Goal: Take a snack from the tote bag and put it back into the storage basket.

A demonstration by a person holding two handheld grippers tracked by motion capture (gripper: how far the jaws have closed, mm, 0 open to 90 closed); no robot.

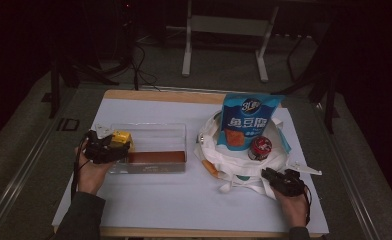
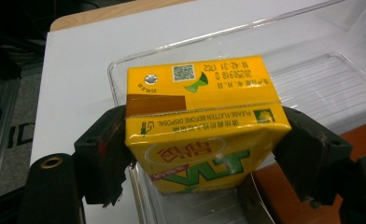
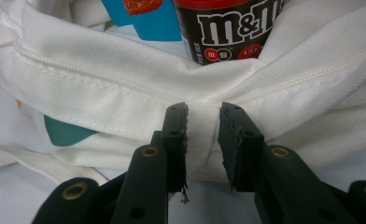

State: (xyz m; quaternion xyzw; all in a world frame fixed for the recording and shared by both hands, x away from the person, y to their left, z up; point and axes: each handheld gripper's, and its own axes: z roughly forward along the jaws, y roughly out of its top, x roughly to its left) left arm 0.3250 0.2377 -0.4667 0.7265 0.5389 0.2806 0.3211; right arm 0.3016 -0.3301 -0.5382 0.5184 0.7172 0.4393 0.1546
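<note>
1. One yellow drink carton (image 2: 204, 126) sits pinched between the jaws of the left gripper (image 2: 204, 158), pads pressed on its two narrow sides, its printed top face turned toward the camera.
2. Held carton and left gripper (image 1: 105, 145) hang over the left end of the clear plastic tray (image 1: 154, 134), which lies toward the left edge of the table (image 1: 149, 200); a brown panel (image 1: 156, 157) runs along the tray's near wall.
3. Right gripper (image 3: 203, 140), near the table's near right corner, has its jaws spread a little, a fold of the white cloth bag (image 3: 102, 93) lying in the gap; whether the pads press the cloth cannot be told.
4. Inside the bag (image 1: 244, 170), toward the right edge, stand a dark M&M's tub (image 1: 260, 148) and, just behind it, a blue snack pouch (image 1: 249, 120), upright.
5. Both hands (image 1: 90, 172) enter from the near edge.
</note>
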